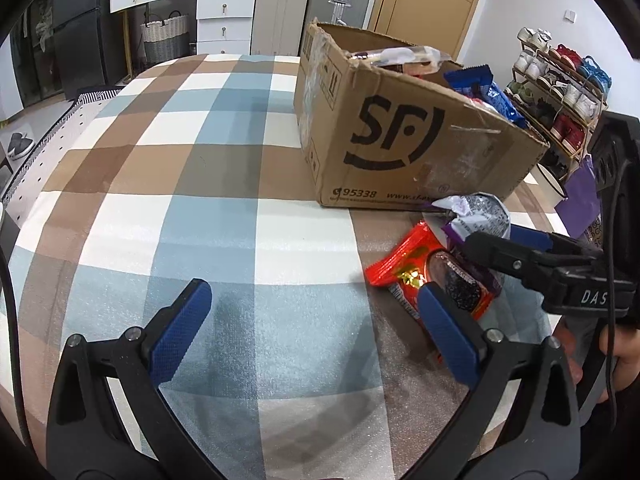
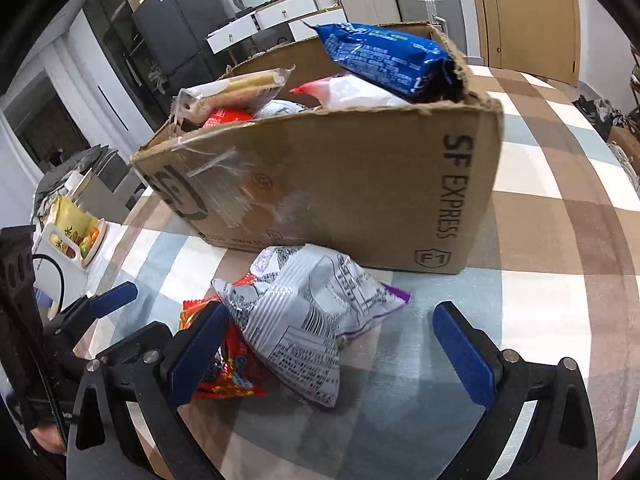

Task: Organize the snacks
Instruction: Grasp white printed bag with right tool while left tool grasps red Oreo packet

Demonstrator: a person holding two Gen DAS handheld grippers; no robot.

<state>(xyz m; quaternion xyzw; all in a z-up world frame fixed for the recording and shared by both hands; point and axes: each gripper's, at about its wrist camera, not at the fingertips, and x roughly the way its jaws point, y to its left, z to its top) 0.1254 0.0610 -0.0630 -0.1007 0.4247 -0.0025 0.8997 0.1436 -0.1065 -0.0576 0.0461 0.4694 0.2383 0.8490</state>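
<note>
2 loose packets remain on the checked tablecloth (image 1: 248,216), just in front of the near wall of the cardboard box (image 2: 360,184). The silver packet (image 2: 304,320) lies crumpled, touching or almost touching the box base, its long axis running from far left to near right in the right wrist view. The red packet (image 2: 224,364) lies partly beneath it on the left side, overlapped at its far end.

The right gripper (image 2: 332,352) has its jaws spread wide and grips nothing. The silver packet sits directly ahead of it, between the 2 fingers but nearer the left finger (image 2: 196,356), which overlaps the red packet in this view; contact cannot be confirmed. In the left wrist view the right gripper (image 1: 480,240) reaches in from the right over the silver packet (image 1: 476,216).

The left gripper (image 1: 312,336) is likewise wide open and empty, over bare cloth; the red packet (image 1: 424,276) lies to its right, by its right finger (image 1: 448,336).

Judgement: the right gripper is the nearer to the silver packet and is better placed to close on it. The box, already holding a blue packet (image 2: 384,56) and others, stands just beyond.
</note>
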